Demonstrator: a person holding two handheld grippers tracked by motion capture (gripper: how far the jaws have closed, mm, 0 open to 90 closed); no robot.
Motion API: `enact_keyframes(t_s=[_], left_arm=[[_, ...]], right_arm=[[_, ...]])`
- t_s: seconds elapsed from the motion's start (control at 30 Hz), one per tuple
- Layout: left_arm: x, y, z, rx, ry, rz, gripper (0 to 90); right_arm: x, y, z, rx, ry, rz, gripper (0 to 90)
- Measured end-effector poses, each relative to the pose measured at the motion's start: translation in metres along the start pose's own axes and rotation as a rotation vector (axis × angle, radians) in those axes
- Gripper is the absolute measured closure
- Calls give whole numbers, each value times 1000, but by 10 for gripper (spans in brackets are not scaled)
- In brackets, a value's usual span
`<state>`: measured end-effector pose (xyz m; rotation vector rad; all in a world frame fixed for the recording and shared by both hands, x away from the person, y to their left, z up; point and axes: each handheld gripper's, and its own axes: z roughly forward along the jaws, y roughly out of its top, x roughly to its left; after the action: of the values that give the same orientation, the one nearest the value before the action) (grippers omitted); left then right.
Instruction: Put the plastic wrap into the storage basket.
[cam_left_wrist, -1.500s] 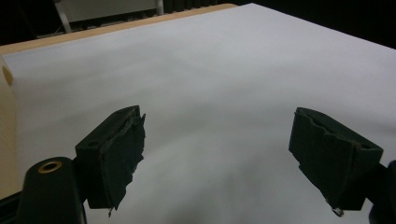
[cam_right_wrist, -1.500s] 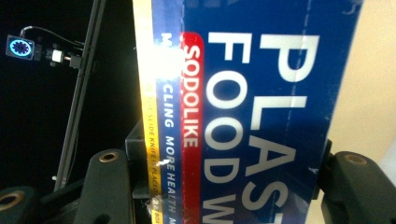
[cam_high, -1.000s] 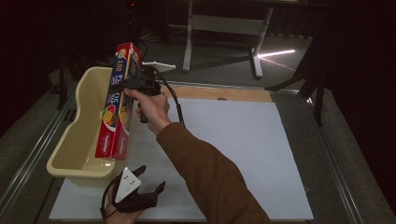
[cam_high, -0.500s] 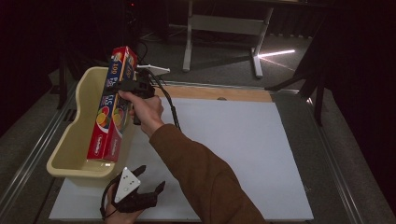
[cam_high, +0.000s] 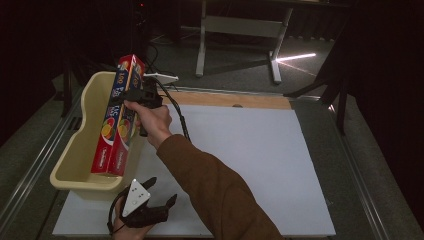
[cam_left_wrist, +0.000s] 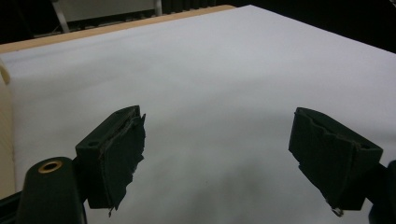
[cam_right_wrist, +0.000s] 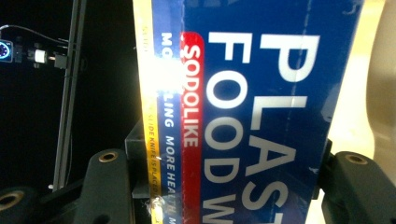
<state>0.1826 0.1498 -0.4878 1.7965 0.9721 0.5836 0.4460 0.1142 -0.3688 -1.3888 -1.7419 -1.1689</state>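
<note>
Now your right tool (cam_high: 134, 96) clamps the tall red-and-blue food wrap box (cam_high: 118, 116) (tilted, lower end inside the cream tub (cam_high: 75, 150)); your left tool (cam_high: 161, 201) rests spread wide, empty, over the bench (cam_high: 260, 150)

A blue plastic food wrap box (cam_right_wrist: 261, 107) stands lengthwise between the right gripper (cam_right_wrist: 229, 186)'s black jaws, which press its sides at 7 and 5 o'clock; a cream tub wall (cam_right_wrist: 369, 84) shows at 3 o'clock
</note>
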Motion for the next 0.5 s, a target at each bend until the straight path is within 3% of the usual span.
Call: enact_keyframes(t_s=[0.5], left_arm=[[1,0,-2,-4,1,-8,179]], right_arm=[[-4,-3,14,3,-14,31,401]])
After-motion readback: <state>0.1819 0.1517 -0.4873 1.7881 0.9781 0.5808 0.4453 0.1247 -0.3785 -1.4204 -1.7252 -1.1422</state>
